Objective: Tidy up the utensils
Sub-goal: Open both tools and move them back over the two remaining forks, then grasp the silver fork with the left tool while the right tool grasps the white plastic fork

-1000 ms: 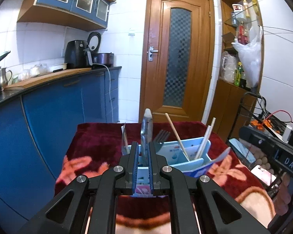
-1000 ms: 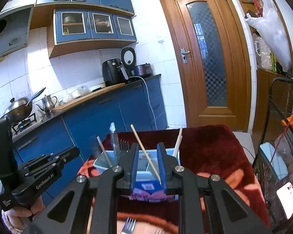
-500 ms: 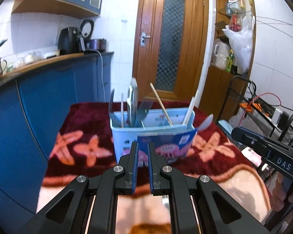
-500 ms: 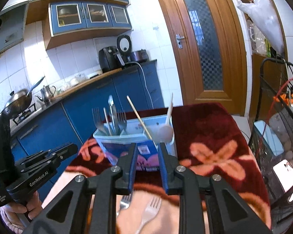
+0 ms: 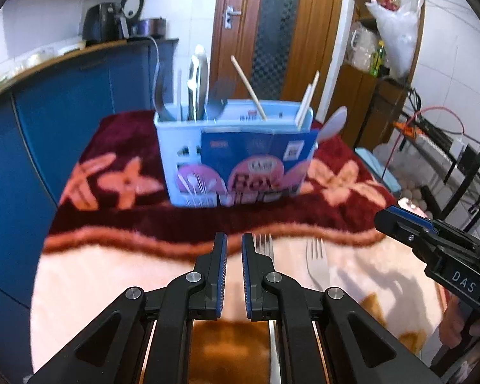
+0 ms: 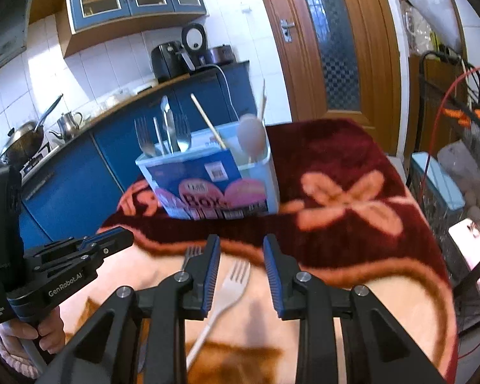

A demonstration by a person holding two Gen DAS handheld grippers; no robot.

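My right gripper point(image 6: 241, 267), jaws opening and empty, straddles the fork point(image 6: 227, 291) lying on the blanket point(image 6: 352, 275) near its front edge; closing off-centre on soft pile could skid it, while my left gripper point(image 5: 234, 270) is clenched, empty.

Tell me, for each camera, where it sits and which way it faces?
Left wrist: sits on the left gripper, faces down-forward at the light blue plastic utensil box; the right gripper shows at right.
Right wrist: sits on the right gripper, its jaws opening over a silver metal fork; the left gripper and a hand show at left.
Shared: the box, the forks, the floral blanket.
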